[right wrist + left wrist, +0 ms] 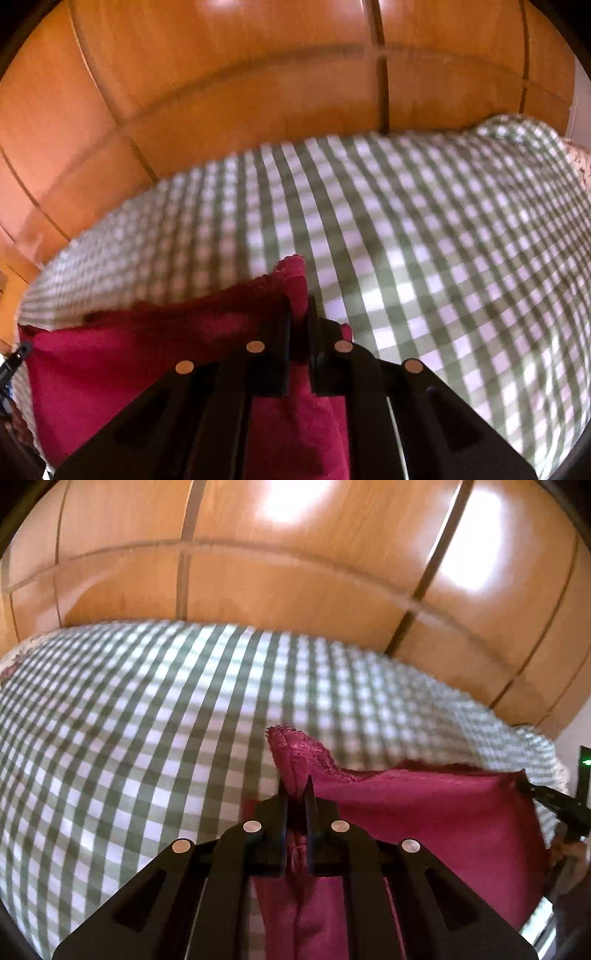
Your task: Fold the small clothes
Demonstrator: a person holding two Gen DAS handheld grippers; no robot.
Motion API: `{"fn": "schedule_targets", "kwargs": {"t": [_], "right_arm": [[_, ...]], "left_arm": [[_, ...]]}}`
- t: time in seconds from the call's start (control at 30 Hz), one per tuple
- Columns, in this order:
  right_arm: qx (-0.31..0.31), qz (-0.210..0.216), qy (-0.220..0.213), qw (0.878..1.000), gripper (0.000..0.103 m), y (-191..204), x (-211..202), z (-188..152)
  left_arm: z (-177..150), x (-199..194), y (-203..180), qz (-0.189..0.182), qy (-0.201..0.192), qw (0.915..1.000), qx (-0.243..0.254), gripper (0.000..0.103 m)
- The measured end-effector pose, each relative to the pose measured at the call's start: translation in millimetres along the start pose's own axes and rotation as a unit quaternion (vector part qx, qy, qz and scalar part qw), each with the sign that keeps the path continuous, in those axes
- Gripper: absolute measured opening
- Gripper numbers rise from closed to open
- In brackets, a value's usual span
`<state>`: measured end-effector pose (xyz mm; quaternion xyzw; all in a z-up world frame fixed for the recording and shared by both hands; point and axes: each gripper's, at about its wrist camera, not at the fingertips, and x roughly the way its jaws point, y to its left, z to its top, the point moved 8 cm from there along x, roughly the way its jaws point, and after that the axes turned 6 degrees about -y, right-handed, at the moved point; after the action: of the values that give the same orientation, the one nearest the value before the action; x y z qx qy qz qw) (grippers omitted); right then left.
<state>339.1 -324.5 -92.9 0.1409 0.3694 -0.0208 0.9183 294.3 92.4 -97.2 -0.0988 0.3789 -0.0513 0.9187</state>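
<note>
A small crimson garment (pixel 436 805) with a lacy edge is stretched between my two grippers above the checked bed cover. My left gripper (pixel 296 786) is shut on the garment's left corner, which bunches up past its fingertips. In the right wrist view the same crimson garment (pixel 129 354) hangs to the left, and my right gripper (pixel 298 308) is shut on its right corner. At the right edge of the left wrist view the other gripper's black tip (pixel 554 801) shows at the cloth's far corner. The lower part of the garment is hidden behind the gripper bodies.
A green-and-white checked cover (pixel 147 738) spreads over the bed under both grippers. Behind it stand glossy wooden wardrobe doors (pixel 295 572) with dark seams. A floral patch (pixel 7 668) shows at the bed's far left edge. The frames are blurred.
</note>
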Motion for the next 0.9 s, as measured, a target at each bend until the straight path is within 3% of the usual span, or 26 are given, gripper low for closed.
{"fn": "schedule_targets", "kwargs": {"t": [0.1, 0.13, 0.17, 0.2, 0.23, 0.27, 0.4, 0.47, 0.57, 0.63, 0.67, 0.7, 0.77, 0.83, 0.9], "right_arm": [[0.004, 0.007, -0.004, 1.0, 0.015, -3.9, 2.6, -1.3], [0.005, 0.011, -0.005, 1.0, 0.02, -3.8, 0.0, -0.2], [0.004, 0.019, -0.01, 1.0, 0.035, -3.5, -7.8, 1.6], [-0.001, 0.023, -0.022, 1.0, 0.043, -2.3, -18.4, 3.5], [-0.007, 0.024, -0.029, 0.999, 0.045, -2.1, -29.7, 4.5], [-0.012, 0.029, -0.037, 0.999, 0.046, -1.0, -40.6, 4.2], [-0.042, 0.089, -0.053, 0.994, 0.048, 17.7, -96.6, -20.1], [-0.057, 0.118, -0.042, 0.99, 0.048, 29.7, -114.6, -41.5], [-0.084, 0.146, -0.012, 0.986, 0.047, 41.0, -135.3, -90.4], [-0.081, 0.134, 0.002, 0.988, 0.047, 28.5, -137.7, -116.4], [-0.073, 0.119, 0.007, 0.99, 0.048, 16.3, -135.0, -123.4], [-0.054, 0.091, 0.015, 0.994, 0.045, -3.8, -128.3, -129.8], [0.006, 0.095, 0.027, 0.995, 0.029, -33.1, -131.2, -134.8], [0.029, 0.092, -0.014, 0.995, 0.048, -53.5, -158.9, -128.8], [0.034, 0.101, -0.023, 0.994, 0.052, -61.8, -172.9, -129.7]], "left_arm": [[-11.3, 20.1, 8.0, 0.026, 0.036, 0.999, -0.004, 0.01], [-11.4, 18.9, 9.1, 0.03, 0.035, 0.9989, -0.005, 0.017], [-9.1, 12.5, 9.2, 0.038, 0.027, 0.9989, -0.004, 0.03], [-6.4, 4.7, 9.6, 0.049, 0.016, 0.9987, -0.004, 0.041], [-3.3, -3.6, 10.2, 0.059, 0.003, 0.9983, -0.006, 0.052], [-0.2, -18.4, 8.6, 0.058, -0.02, 0.998, -0.01, 0.054], [-11.1, -66.2, -12.6, 0.022, -0.068, 0.9974, 0.009, 0.054], [-29.9, -79.0, -24.8, 0.0, -0.068, 0.9975, 0.018, 0.054], [-59.9, -81.0, -31.0, 0.0, -0.049, 0.9983, 0.029, 0.054], [-79.1, -70.4, -23.5, 0.018, -0.021, 0.9992, 0.03, 0.054], [-92.6, -56.9, -10.9, 0.047, 0.012, 0.9984, 0.029, 0.054], [-99.8, -50.7, -5.1, 0.052, 0.03, 0.998, 0.019, 0.055], [-103.9, -52.5, 6.1, 0.033, 0.033, 0.9986, -0.026, 0.059], [-99.5, -70.9, 8.1, 0.032, 0.008, 0.9992, -0.024, 0.059], [-101.4, -83.9, 9.9, 0.012, -0.001, 0.9995, -0.029, 0.063]]}}
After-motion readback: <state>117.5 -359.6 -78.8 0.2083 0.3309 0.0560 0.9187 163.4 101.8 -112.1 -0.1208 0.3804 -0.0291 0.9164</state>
